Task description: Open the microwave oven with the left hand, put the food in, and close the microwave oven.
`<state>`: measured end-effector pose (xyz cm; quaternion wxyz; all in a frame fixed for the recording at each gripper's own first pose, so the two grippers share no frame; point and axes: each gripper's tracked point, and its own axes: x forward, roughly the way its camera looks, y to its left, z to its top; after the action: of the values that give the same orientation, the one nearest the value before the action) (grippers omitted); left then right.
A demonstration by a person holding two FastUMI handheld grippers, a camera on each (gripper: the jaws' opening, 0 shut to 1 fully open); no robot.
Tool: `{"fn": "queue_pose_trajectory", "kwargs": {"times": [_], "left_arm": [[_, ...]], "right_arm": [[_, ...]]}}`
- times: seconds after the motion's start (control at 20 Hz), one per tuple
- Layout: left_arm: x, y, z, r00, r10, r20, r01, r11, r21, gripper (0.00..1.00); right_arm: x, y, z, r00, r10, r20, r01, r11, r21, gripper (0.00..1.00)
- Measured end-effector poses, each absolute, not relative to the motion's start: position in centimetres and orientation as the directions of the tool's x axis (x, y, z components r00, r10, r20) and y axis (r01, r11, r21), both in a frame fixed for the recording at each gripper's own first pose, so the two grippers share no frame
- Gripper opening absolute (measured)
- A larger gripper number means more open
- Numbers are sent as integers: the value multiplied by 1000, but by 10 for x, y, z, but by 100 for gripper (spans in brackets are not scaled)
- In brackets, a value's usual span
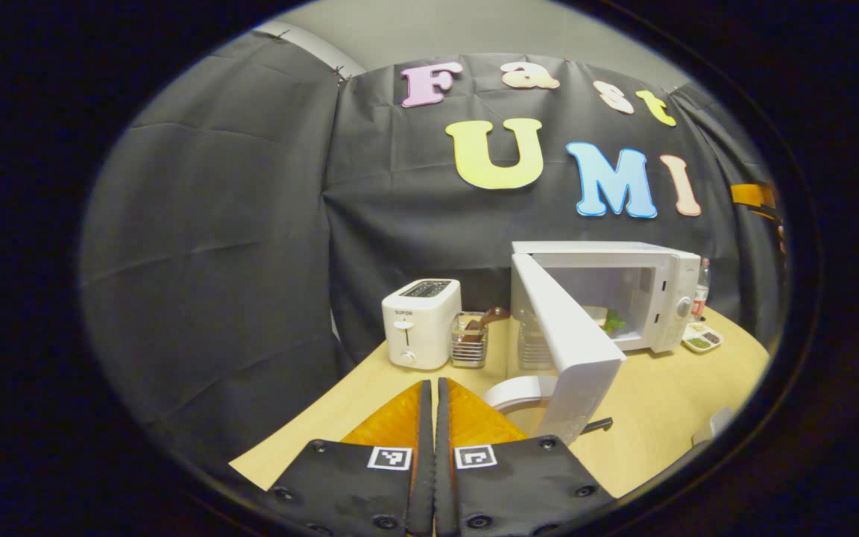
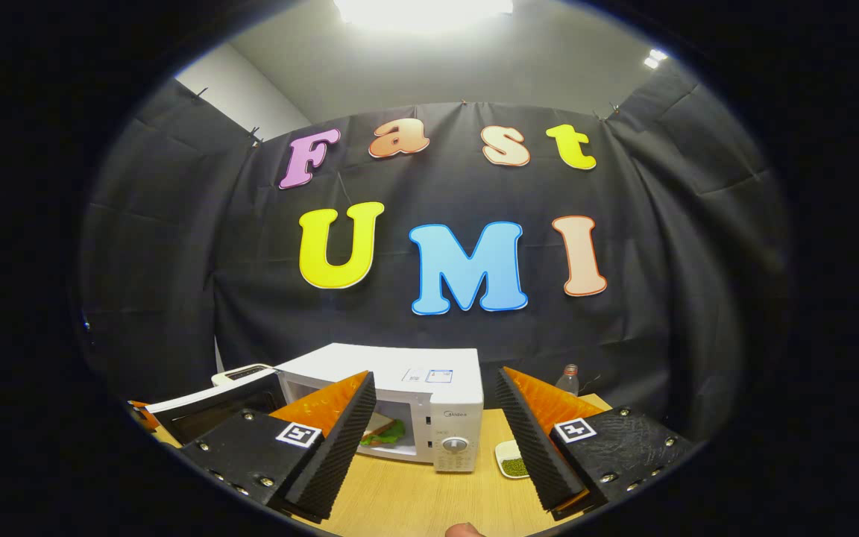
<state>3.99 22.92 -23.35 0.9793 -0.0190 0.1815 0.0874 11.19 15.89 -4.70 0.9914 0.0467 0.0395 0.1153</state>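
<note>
The sandwich (image 2: 383, 431) lay inside the microwave (image 2: 414, 403), whose door (image 1: 567, 350) hung open, so the left gripper (image 1: 435, 418), fingers pressed together, seemed poised to push it shut, while the right gripper (image 2: 435, 440) stood spread and empty.

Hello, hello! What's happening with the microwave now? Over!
Left gripper shut, empty. Right gripper open, empty. Sandwich inside microwave, door open. Nothing blocking it.

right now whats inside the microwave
The microwave has its door open, and a sandwich with green leaves lies inside. In the right gripper view, the right gripper's finger covers the left of the cavity, so the rest can't be judged.
</note>
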Motion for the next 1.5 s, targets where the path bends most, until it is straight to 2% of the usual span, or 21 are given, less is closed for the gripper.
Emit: {"fn": "queue_pose_trajectory", "kwargs": {"times": [0.15,0.3,0.35,0.4,0.9,1.15,1.2,1.25,1.5], "left_arm": [[43,206,-236,923,102,-372,-118,993,-22,10],[50,179,-234,926,34,-375,-47,999,-24,10],[54,169,-234,926,6,-377,-20,999,-33,7],[57,159,-233,927,-20,-375,7,999,-36,10],[101,66,-225,897,-267,-352,260,963,-66,10],[124,32,-226,874,-342,-345,332,939,-91,10],[131,27,-225,871,-355,-340,343,934,-97,7],[134,20,-225,866,-371,-337,355,928,-108,10],[161,-7,-226,853,-408,-326,397,912,-104,7]], "right_arm": [[114,150,-49,975,211,-74,-202,973,114,98],[115,144,-51,977,198,-75,-188,975,119,98],[116,141,-52,978,193,-77,-183,976,115,98],[116,139,-52,979,188,-76,-179,977,114,98],[116,110,-50,992,101,-76,-93,989,111,98],[113,100,-52,995,56,-85,-46,993,112,98],[111,97,-53,995,48,-87,-39,994,105,98],[109,93,-53,995,37,-91,-29,995,96,98],[99,69,-54,994,-24,-111,33,997,77,98]]}}
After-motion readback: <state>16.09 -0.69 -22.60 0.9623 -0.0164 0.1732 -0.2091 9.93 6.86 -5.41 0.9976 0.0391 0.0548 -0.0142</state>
